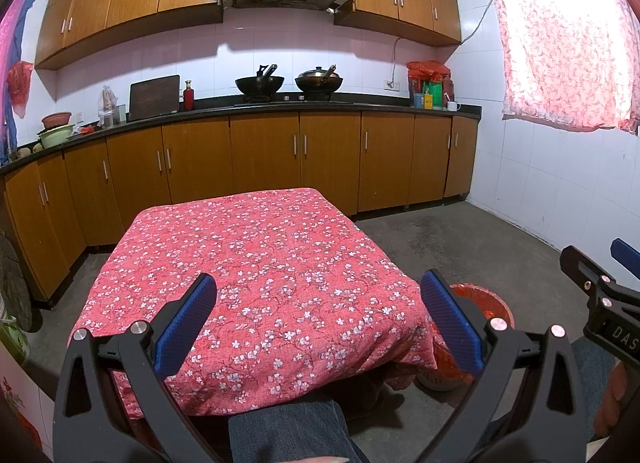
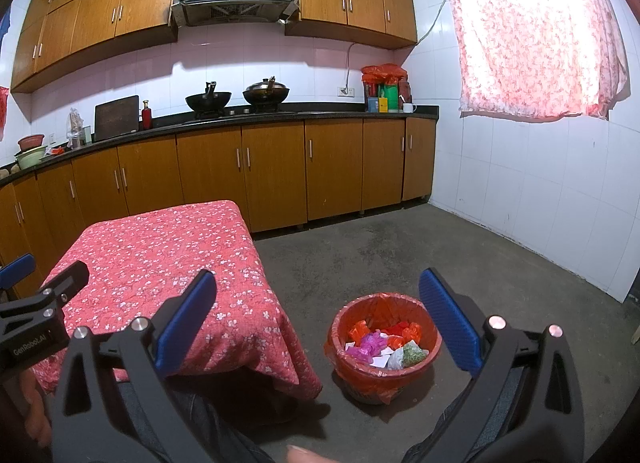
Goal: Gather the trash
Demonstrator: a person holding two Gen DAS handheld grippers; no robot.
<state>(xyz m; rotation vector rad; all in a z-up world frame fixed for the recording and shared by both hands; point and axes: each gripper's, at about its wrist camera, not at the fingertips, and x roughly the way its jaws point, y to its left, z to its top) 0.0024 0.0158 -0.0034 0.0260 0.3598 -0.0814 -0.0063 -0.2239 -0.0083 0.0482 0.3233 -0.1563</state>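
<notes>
Both tongs, left (image 1: 318, 319) and right (image 2: 316, 317): black frames, blue textured pads (image 1: 188, 325), silver screw heads; "GenRobot.AI" lettering is seen. Blue jeans (image 1: 288, 431) are worn.

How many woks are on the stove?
2. One open wok sits on the left burner, and one lidded wok sits on the right burner. None seem hidden.

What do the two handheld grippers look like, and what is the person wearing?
Both the left gripper and right gripper have black angular frames, silver bolts and blue textured finger pads. White lettering marks each body. The person wears blue jeans.
</notes>
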